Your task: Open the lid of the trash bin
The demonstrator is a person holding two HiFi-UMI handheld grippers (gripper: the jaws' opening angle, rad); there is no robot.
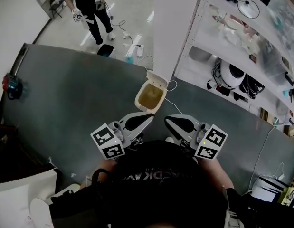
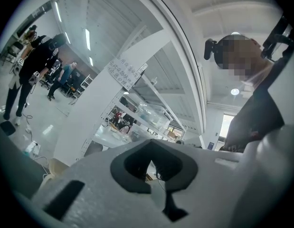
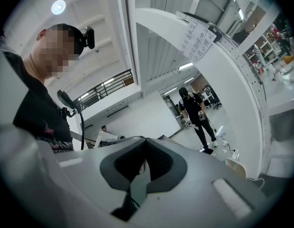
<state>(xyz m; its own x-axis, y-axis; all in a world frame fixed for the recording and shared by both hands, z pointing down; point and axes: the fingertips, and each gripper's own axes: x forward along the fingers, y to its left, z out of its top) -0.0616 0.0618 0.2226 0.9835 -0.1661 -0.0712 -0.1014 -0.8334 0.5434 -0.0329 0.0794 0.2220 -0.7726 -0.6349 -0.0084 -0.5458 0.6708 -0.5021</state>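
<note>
Nearest the head camera is the wearer's dark-capped head (image 1: 158,172), filling the bottom of the head view. At the far left edge, a small red and black object (image 1: 10,86) sits by the rim of the gray surface (image 1: 66,108). Beyond that surface, at upper left, a standing person (image 1: 90,6) in dark clothes is on the pale floor.

Moving right, the left gripper (image 1: 149,118) is held close in front of the wearer's body, its marker cube (image 1: 108,140) toward the camera. In the left gripper view, the left gripper (image 2: 154,164) has its two white jaws brought together. Only a thin slit shows through the dark pads and nothing is caught between them.

Just beyond the two gripper tips, and between them, the trash bin (image 1: 138,98) stands on the gray surface. It is cream coloured, and its lid (image 1: 156,78) is already swung up and back, showing a yellowish inside. No jaw touches it. A thin white cable (image 1: 171,103) runs past it on the right.

The right gripper (image 1: 168,119) mirrors the left, its marker cube (image 1: 211,142) just beside the wearer's head. In the right gripper view, the right gripper (image 3: 143,163) likewise has its jaws closed on nothing.

At the far right, white shelving (image 1: 241,37) carries assorted gear.
</note>
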